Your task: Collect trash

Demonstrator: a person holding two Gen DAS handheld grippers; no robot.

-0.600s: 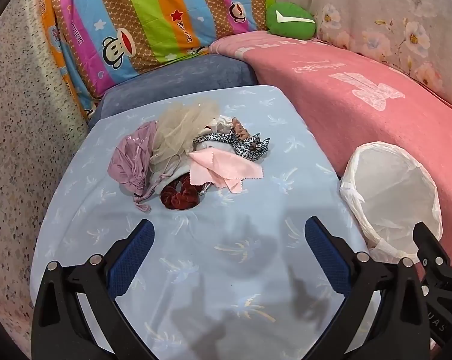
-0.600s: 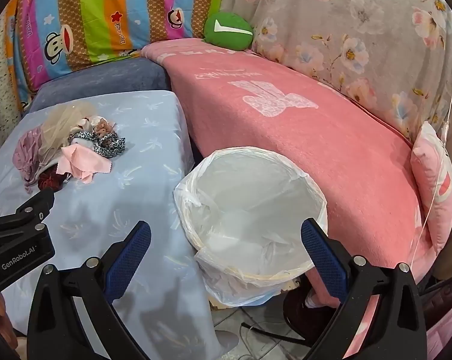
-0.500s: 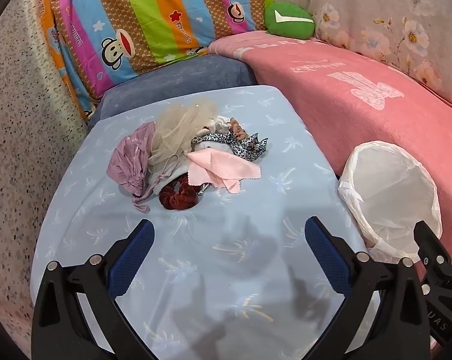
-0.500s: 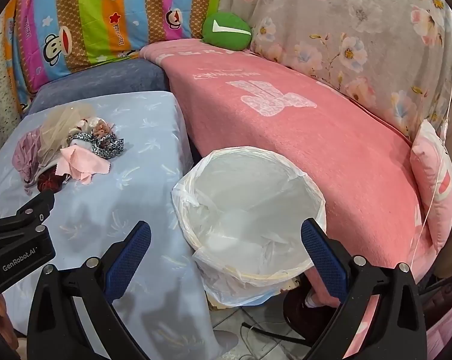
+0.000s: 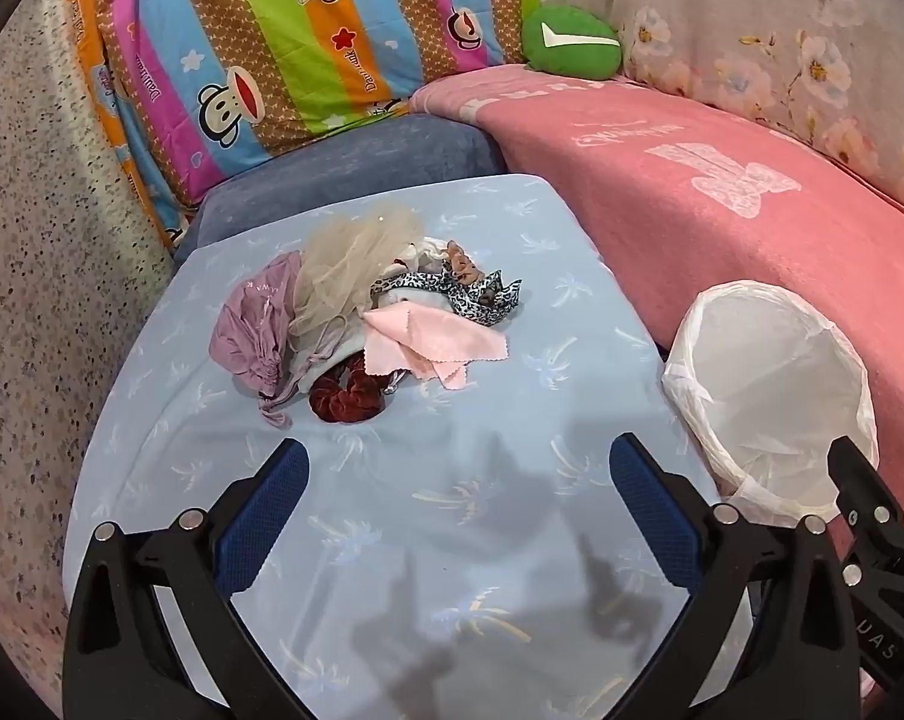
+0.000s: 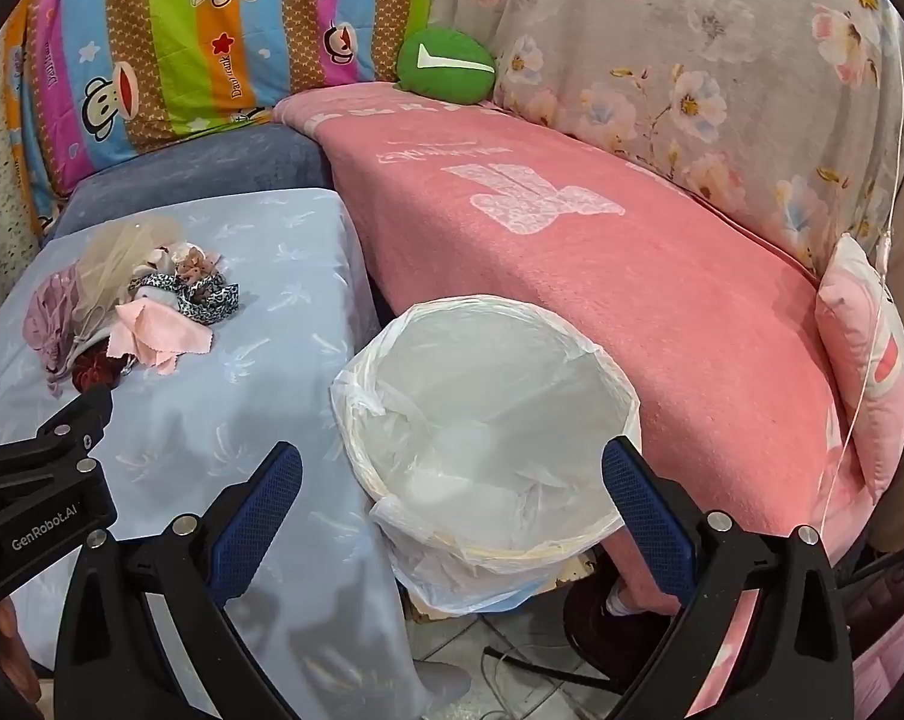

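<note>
A small heap of trash lies on the light-blue table [image 5: 481,516]: a pink cloth [image 5: 434,345], a dark red scrunchie [image 5: 347,393], a mauve pouch [image 5: 254,330], beige netting [image 5: 350,264] and a leopard-print band [image 5: 469,294]. The same heap shows in the right wrist view, with the pink cloth [image 6: 158,330] at the left. My left gripper [image 5: 457,462] hangs open over bare table, short of the heap. A bin lined with a white bag [image 6: 487,420] stands beside the table; my right gripper [image 6: 452,468] is open above its near rim. The bin [image 5: 775,396] is also at the right of the left wrist view.
A pink blanket [image 6: 601,252] covers the sofa behind the bin. A striped monkey-print quilt [image 5: 308,42], a green cushion [image 5: 571,42] and a floral cover [image 6: 721,72] stand at the back. A blue-grey cushion [image 5: 350,168] borders the table. Tiled floor and a cable [image 6: 511,654] lie below the bin.
Both views have shifted slightly; the heap and the bin sit a little lower and nearer in frame. Both grippers stay wide open with nothing in them.
</note>
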